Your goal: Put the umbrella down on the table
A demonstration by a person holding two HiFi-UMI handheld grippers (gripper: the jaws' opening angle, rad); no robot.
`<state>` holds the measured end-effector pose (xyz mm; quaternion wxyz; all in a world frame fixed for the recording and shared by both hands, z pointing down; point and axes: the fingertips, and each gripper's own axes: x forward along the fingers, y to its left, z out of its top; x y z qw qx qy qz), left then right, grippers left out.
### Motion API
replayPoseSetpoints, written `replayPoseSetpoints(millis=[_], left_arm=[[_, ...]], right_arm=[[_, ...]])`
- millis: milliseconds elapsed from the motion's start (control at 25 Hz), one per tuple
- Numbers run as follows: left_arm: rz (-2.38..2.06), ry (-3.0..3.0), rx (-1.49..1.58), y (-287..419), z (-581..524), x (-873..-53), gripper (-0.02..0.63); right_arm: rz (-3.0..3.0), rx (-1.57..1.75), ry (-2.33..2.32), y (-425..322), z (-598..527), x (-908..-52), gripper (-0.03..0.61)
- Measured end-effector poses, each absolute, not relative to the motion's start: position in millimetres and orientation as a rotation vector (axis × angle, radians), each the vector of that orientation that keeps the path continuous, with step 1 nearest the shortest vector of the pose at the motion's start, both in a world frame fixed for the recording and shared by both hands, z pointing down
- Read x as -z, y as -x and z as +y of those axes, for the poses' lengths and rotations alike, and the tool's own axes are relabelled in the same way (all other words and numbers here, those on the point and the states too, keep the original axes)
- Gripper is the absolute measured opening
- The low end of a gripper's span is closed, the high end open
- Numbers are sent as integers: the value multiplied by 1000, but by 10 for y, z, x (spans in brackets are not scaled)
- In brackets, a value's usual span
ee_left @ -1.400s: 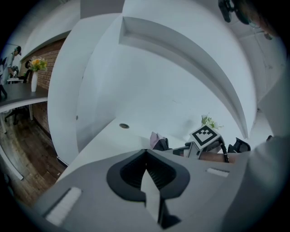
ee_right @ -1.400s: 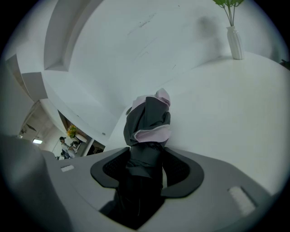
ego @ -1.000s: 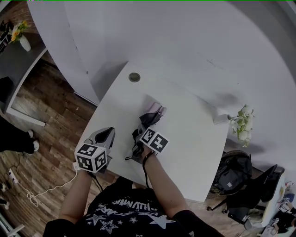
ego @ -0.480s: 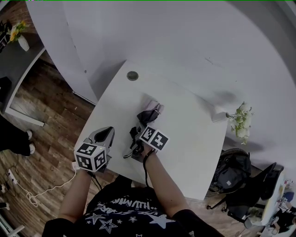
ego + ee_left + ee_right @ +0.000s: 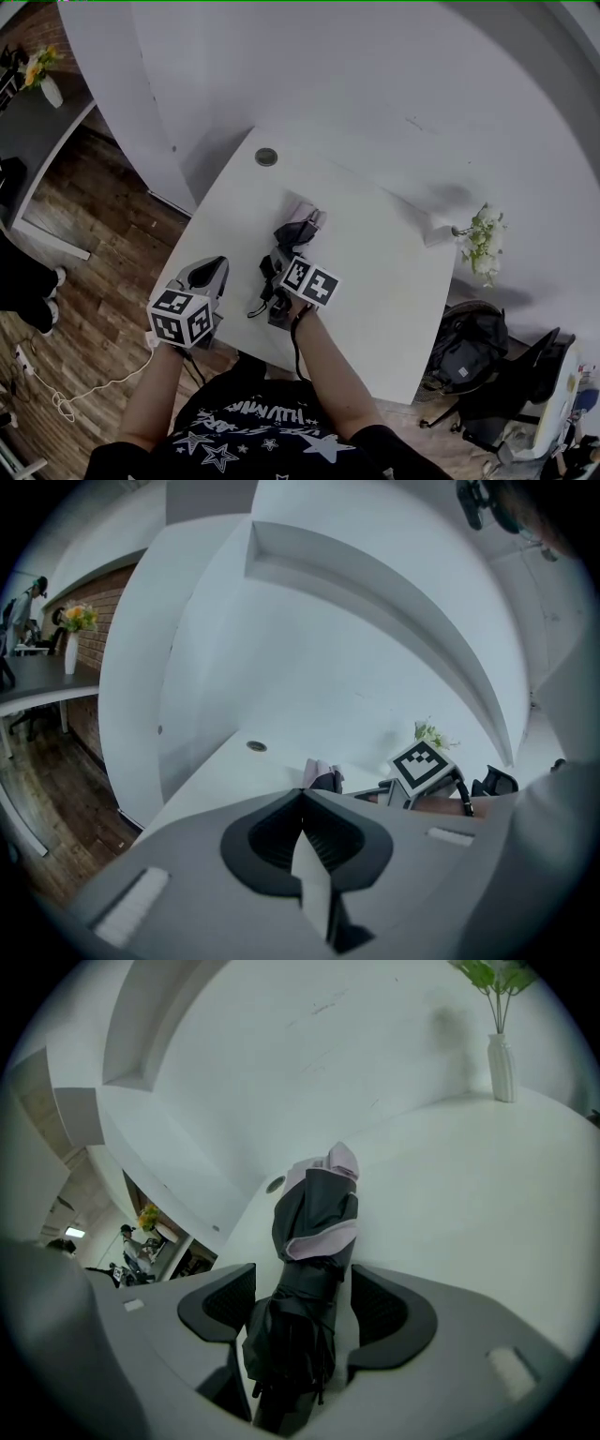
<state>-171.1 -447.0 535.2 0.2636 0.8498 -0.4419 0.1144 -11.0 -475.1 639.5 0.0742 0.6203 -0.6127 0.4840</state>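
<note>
A folded dark umbrella [image 5: 292, 232] with pale pink panels lies on the white table [image 5: 384, 281], its tip pointing away from me. In the right gripper view the umbrella [image 5: 314, 1232] runs lengthwise between the jaws of my right gripper [image 5: 302, 1302]. The jaws are opening and a gap shows between each pad and the fabric. In the head view the right gripper [image 5: 279, 267] sits over the umbrella's near end. My left gripper [image 5: 211, 273] hovers at the table's left edge, apart from the umbrella. Its jaws [image 5: 302, 799] are shut with nothing between them.
A round cable grommet [image 5: 266, 157] is set in the table's far corner. A white vase of flowers [image 5: 473, 242] stands at the right edge. A dark bag and chair [image 5: 469, 361] are on the floor to the right. Wooden floor lies to the left.
The right gripper and the umbrella have edged slightly left and toward me on the table. The left gripper has stayed where it was.
</note>
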Motion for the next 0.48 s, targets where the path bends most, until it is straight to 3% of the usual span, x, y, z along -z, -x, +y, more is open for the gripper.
replayPoseSetpoints(millis=[120,480], left_arm=[[-1213,-2306,-291,1710,-4476,-5281,3],[-1261,-2330,-256,1630,-4417,-5078,3]], right_arm=[[-1860,-1417,-1877,35,-4748,-6303,328],[-1943,-1320,-1866,-129,-4656,-6087,235]])
